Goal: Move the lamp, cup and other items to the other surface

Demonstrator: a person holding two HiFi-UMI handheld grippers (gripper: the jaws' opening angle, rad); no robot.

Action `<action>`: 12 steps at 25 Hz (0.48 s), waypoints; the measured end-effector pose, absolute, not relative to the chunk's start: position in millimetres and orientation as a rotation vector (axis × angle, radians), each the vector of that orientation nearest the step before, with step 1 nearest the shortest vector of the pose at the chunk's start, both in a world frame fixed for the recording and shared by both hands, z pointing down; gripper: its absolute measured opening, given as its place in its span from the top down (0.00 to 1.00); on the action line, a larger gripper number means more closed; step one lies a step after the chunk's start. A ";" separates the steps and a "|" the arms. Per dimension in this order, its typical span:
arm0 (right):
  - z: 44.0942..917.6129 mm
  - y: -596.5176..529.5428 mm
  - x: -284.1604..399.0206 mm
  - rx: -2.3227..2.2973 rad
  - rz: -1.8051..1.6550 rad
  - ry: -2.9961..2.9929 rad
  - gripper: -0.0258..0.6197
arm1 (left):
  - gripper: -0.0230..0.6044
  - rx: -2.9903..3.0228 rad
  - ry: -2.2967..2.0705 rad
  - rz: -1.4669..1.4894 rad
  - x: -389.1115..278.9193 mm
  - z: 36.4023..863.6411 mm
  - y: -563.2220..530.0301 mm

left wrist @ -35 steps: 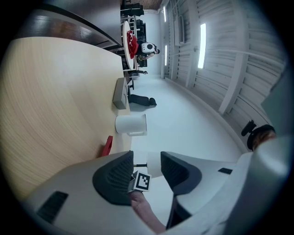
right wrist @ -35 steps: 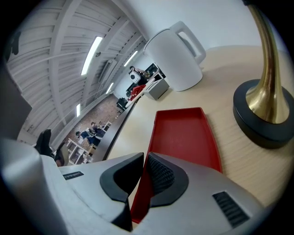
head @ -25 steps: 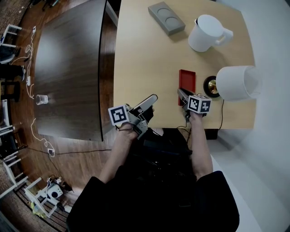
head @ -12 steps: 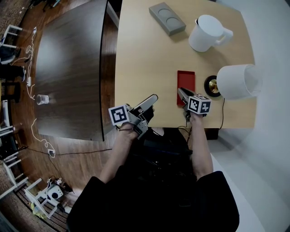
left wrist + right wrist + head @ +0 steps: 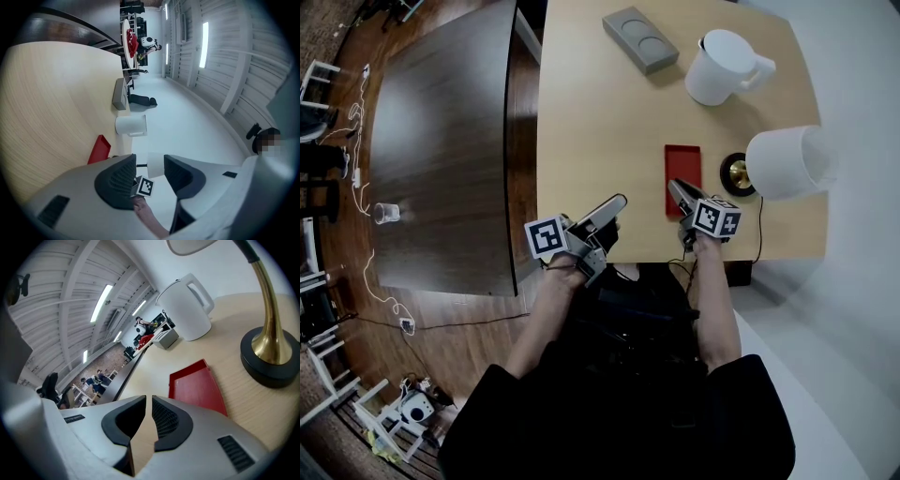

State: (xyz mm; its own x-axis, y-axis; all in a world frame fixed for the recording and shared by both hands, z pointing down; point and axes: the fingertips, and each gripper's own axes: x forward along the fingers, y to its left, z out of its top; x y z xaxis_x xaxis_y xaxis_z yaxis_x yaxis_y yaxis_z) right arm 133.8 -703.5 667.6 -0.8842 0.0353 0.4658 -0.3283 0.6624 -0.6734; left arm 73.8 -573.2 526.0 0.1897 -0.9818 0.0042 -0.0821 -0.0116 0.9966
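On the light wooden table (image 5: 591,122) lie a red tray (image 5: 682,169) and a grey tray with two round hollows (image 5: 639,37). A white jug (image 5: 722,67) stands there too, and a lamp with a white shade (image 5: 787,164) on a brass base (image 5: 737,174). My right gripper (image 5: 673,187) hovers at the red tray's (image 5: 197,385) near end. Its jaws (image 5: 149,401) stand a narrow slit apart with nothing between them. My left gripper (image 5: 617,202) is held level over the table's near edge, open and empty (image 5: 150,164).
A dark table (image 5: 441,141) stands to the left across a strip of wooden floor, with a small clear cup (image 5: 386,213) on it. The lamp's cord (image 5: 760,230) runs off the near edge. Cables and chairs lie on the floor at far left.
The right gripper has tilted slightly beside the red tray. The left gripper has stayed where it was.
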 end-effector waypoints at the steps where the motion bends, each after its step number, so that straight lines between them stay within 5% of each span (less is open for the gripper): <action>1: 662.5 -703.0 133.8 0.235 1.130 -2.447 0.87 | 0.62 1.360 -1.118 -1.031 73.4 524.5 -572.3; 12: 593.9 -681.6 140.2 0.329 1.281 -2.585 0.89 | 0.62 1.443 -1.033 -1.030 69.2 504.0 -550.2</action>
State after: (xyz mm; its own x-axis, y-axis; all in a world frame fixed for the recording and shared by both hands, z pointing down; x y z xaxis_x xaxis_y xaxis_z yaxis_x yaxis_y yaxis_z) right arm 140.2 -681.6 593.9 -0.9466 -0.0947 0.3083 -0.3027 0.5908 -0.7479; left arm 69.2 -550.2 504.0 0.2612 -0.9628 -0.0699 -0.0728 -0.0918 0.9931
